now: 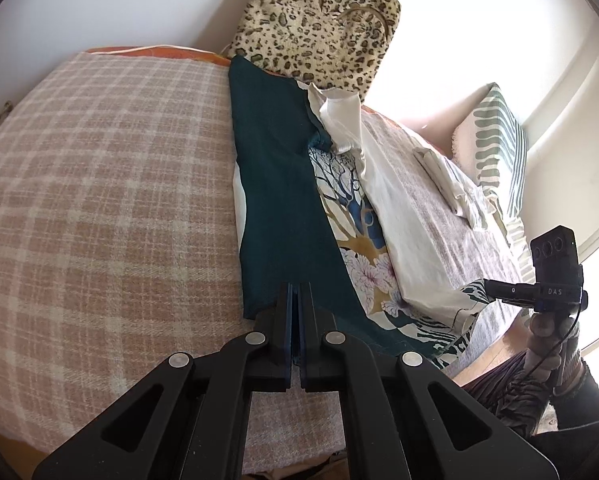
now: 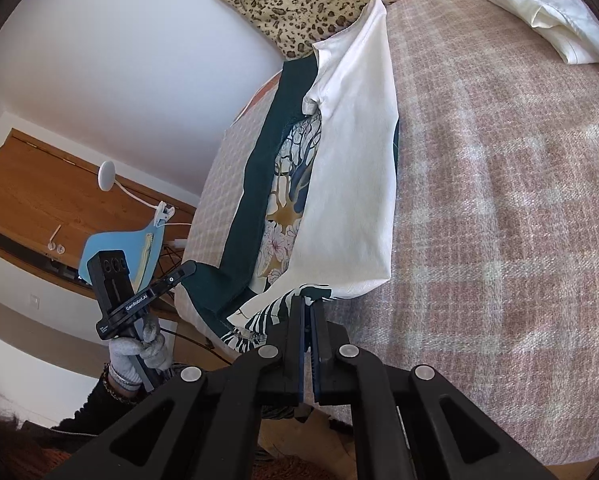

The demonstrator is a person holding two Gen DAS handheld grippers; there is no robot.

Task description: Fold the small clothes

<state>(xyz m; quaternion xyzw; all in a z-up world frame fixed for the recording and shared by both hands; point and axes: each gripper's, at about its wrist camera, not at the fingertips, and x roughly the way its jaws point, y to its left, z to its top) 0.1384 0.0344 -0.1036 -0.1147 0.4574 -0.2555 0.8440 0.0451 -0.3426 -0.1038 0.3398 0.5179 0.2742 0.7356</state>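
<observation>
Left wrist view: the left claw point(image 1: 298, 292) is pinched tight on the near hem of a garment point(image 1: 275, 184), its dark teal panel caught between the blue-lined pads. The garment lies lengthwise on a bed under a pink plaid blanket point(image 1: 99, 184), running away from the claw toward a leopard-print cushion point(image 1: 319, 20) that leans against the white wall at the far edge. Both long sides are folded inward: the teal side lies on the left and a white side on the right, and between them shows a strip of printed fabric with blue branches and pale flowers. To the right, the person's gloved right hand point(image 1: 547, 344) grips the handle of the other tool. Further back on the blanket rests a folded white cloth point(image 1: 451, 184), with a green-and-white striped pillow point(image 1: 499, 148) beyond it by the bright window. In the right wrist view, the right claw point(image 2: 309, 304) is likewise clamped shut on the near hem, on the zebra-patterned corner just under the white fold. To its left, a gloved left hand point(image 2: 139, 350) holds the left tool at the teal corner. Behind it stands a wooden desk point(image 2: 31, 196) with a white lamp point(image 2: 107, 174).
</observation>
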